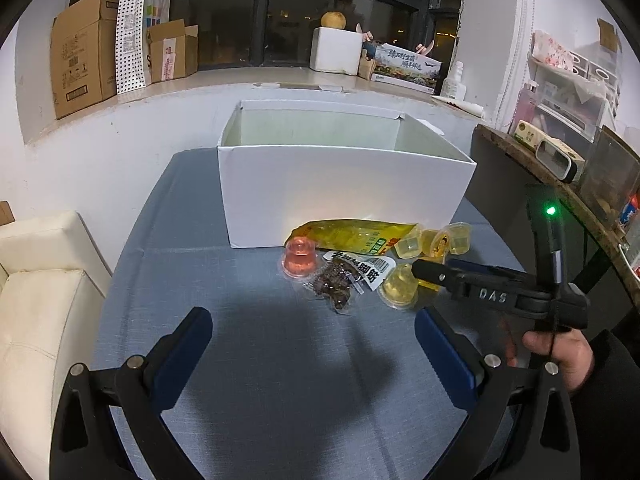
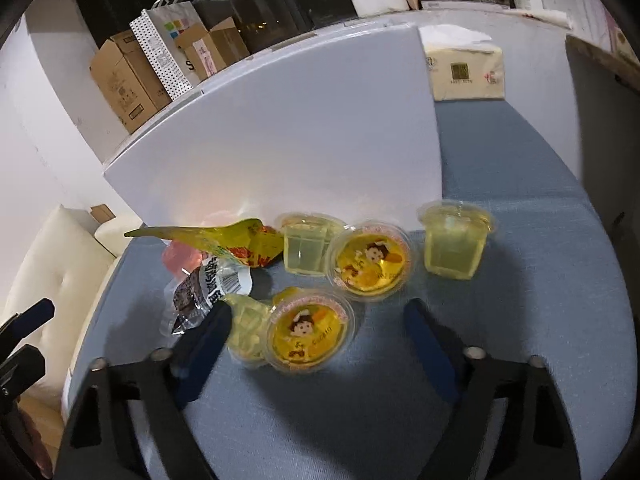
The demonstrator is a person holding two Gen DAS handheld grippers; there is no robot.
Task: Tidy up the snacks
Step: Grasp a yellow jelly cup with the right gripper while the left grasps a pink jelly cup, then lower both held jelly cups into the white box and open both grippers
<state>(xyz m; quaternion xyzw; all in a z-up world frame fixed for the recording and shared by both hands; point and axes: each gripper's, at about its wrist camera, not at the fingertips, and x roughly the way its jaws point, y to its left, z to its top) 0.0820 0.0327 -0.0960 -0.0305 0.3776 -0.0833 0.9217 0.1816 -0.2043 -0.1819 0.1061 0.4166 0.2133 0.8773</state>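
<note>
An open white box (image 1: pixel 344 184) stands on the blue table (image 1: pixel 280 360). In front of it lie a yellow snack bag (image 1: pixel 352 236), a pink jelly cup (image 1: pixel 300 258), a dark meat packet (image 1: pixel 340 280) and several yellow jelly cups (image 1: pixel 400 290). My left gripper (image 1: pixel 312 328) is open and empty, short of the snacks. My right gripper (image 2: pixel 318 320) is open, its fingers to either side of a tipped yellow jelly cup (image 2: pixel 308 330); it also shows in the left wrist view (image 1: pixel 480 292). Other cups (image 2: pixel 370 260) (image 2: pixel 456 240) sit beyond it.
A cream sofa (image 1: pixel 36 300) is left of the table. A tissue pack (image 2: pixel 464 68) lies behind the box. A wooden shelf (image 1: pixel 560 184) with clutter stands at the right. Cardboard boxes (image 1: pixel 84 52) sit on the window sill.
</note>
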